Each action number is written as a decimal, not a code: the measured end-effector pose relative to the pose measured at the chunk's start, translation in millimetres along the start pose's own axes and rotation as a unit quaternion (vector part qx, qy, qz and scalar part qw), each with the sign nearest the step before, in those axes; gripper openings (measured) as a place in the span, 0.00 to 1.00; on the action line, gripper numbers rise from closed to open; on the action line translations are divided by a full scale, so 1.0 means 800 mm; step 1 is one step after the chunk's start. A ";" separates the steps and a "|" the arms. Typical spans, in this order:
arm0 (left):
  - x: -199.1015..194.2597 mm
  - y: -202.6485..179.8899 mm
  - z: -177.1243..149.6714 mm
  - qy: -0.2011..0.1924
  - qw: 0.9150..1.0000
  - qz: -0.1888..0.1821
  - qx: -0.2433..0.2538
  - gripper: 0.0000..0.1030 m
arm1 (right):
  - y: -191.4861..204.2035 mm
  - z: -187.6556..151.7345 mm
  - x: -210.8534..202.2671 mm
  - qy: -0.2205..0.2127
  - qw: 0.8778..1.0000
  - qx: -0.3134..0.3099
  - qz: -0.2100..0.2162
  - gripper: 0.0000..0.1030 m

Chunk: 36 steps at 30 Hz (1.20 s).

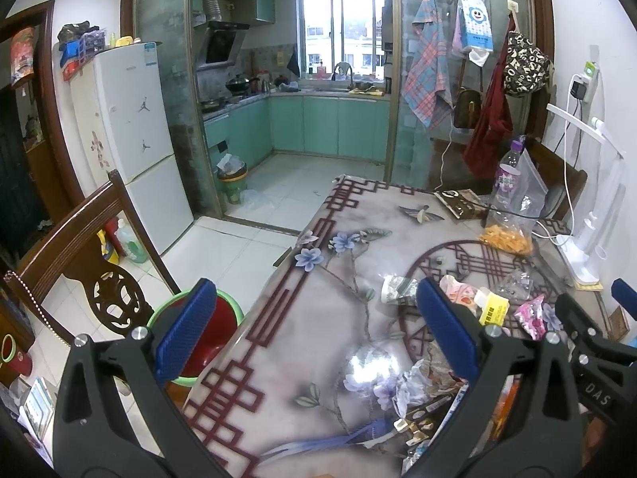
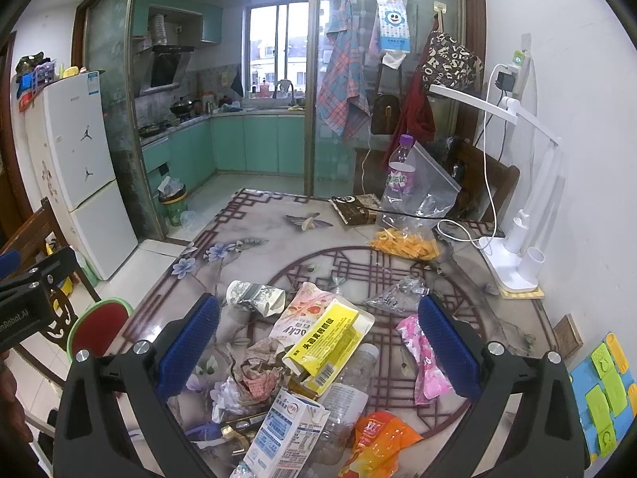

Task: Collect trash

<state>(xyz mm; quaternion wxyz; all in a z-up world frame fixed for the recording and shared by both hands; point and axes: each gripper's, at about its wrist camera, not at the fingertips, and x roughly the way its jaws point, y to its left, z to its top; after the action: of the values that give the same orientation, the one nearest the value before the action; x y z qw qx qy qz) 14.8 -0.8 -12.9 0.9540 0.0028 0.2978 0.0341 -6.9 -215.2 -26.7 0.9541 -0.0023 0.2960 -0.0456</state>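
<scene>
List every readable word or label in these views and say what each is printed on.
"DAS": on the right gripper body, left wrist view.
"nRobot.AI": on the left gripper body, cut off at the frame edge.
"ocky": upside down on the pink snack packet.
Yellow box, milk carton, purple bottle label: print too small to read.

grippers: 2, left [image 1: 316,326] and right [image 2: 318,342] | crushed paper cup: 1 [image 2: 254,296] | milk carton: 1 [image 2: 284,438] | yellow box: 1 [image 2: 326,342] | pink wrapper: 1 [image 2: 426,362] | orange snack bag: 1 [image 2: 378,442] | purple-capped bottle: 1 [image 2: 400,171] (upright) | desk lamp: 1 [image 2: 513,247] | red bins with green rim: 1 [image 2: 99,318]
</scene>
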 end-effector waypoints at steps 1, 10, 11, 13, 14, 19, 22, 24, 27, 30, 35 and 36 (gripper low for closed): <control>0.000 0.000 0.000 0.001 1.000 0.000 0.000 0.96 | 0.000 0.000 0.000 0.000 1.000 -0.001 0.000 0.93; -0.004 0.000 -0.001 -0.002 1.000 -0.006 0.008 0.96 | 0.004 -0.002 0.001 0.003 1.000 -0.005 0.002 0.93; -0.004 0.000 -0.001 -0.001 1.000 -0.009 0.008 0.96 | 0.004 -0.002 0.001 0.003 1.000 -0.005 0.001 0.93; -0.007 0.000 -0.003 -0.004 1.000 -0.012 0.007 0.96 | 0.006 -0.002 -0.001 0.003 1.000 -0.006 0.002 0.93; -0.008 -0.001 -0.004 -0.005 1.000 -0.012 0.008 0.96 | 0.007 -0.004 -0.001 0.003 1.000 -0.007 0.003 0.93; -0.007 -0.001 -0.008 0.005 1.000 -0.025 0.004 0.96 | -0.001 -0.011 -0.003 0.021 0.999 0.000 0.024 0.93; 0.001 0.002 -0.021 0.028 0.999 -0.038 -0.003 0.96 | -0.021 -0.025 -0.002 0.042 0.998 0.016 0.033 0.93; 0.007 0.000 -0.033 0.041 0.998 -0.051 -0.002 0.96 | -0.037 -0.044 0.007 0.078 0.996 0.029 0.037 0.93; 0.015 -0.007 -0.052 0.059 0.997 -0.051 0.001 0.96 | -0.059 -0.089 0.020 0.142 0.988 0.047 0.033 0.93; 0.029 -0.016 -0.069 0.093 0.993 -0.067 0.002 0.96 | -0.067 -0.143 0.032 0.208 0.976 0.047 0.031 0.91; 0.046 -0.024 -0.094 0.136 0.982 -0.129 -0.023 0.96 | -0.086 -0.192 0.055 0.258 0.961 0.098 0.037 0.75; 0.048 -0.026 -0.098 0.141 0.978 -0.153 -0.028 0.96 | -0.092 -0.196 0.061 0.259 0.959 0.110 0.037 0.75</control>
<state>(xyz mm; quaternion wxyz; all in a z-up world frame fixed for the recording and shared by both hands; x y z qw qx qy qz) 3.0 -20.0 -99.8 0.8959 -0.0742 0.4256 -0.1036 -61.7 -289.3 -181.5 0.8401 0.1250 0.5261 -0.0415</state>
